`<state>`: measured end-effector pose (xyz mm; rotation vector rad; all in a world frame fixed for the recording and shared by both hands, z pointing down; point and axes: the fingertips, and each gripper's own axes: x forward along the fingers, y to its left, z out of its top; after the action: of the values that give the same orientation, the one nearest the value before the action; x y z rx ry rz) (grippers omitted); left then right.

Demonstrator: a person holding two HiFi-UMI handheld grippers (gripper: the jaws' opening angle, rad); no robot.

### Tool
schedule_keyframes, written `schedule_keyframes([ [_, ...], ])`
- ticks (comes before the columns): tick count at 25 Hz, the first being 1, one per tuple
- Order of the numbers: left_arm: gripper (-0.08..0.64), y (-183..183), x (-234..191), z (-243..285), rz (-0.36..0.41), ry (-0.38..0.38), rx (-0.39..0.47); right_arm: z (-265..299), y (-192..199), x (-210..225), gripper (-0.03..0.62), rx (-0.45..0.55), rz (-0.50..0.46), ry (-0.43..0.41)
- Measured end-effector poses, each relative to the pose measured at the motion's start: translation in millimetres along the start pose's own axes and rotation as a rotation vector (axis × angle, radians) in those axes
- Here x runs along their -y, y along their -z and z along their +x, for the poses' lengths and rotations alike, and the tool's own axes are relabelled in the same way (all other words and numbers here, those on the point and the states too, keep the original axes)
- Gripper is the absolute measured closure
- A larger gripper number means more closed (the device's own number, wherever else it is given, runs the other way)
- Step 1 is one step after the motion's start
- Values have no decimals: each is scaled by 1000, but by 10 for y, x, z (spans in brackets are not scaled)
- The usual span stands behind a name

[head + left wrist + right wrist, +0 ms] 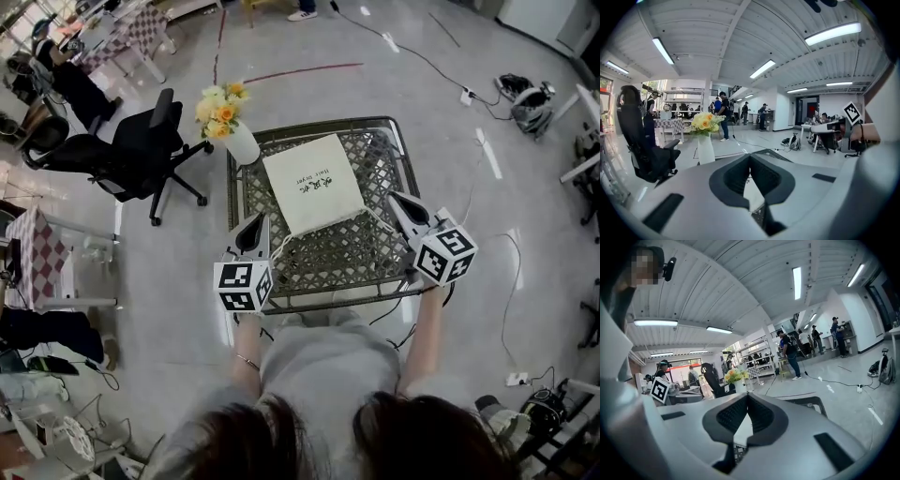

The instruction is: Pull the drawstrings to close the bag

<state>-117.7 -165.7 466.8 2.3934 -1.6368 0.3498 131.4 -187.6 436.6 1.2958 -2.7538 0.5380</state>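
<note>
While flat on the table, bag lengthwise away, mouth toward the person (both jaws tight on drawstrings).

- Centre of the head view: two short lines of small dark print on the white bag, too small to read.
- Lower centre of the head view: black-and-white square markers on the cubes of the left gripper and right gripper. They are patterns only, with no letters or numbers.
</note>
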Motion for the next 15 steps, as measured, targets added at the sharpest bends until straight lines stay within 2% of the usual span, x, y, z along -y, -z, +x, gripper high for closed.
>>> schedule_keyframes([
  [4, 535, 167, 76, 26, -7, -40, -48, 73, 100, 105, 571, -42, 16, -46],
  [8, 535, 289, 104, 37, -38, -45, -72, 198, 270, 148, 571, -84, 40, -83],
  [15, 535, 497, 54, 58, -71, -56, -143, 388, 559, 203, 571, -155, 89, -95],
])
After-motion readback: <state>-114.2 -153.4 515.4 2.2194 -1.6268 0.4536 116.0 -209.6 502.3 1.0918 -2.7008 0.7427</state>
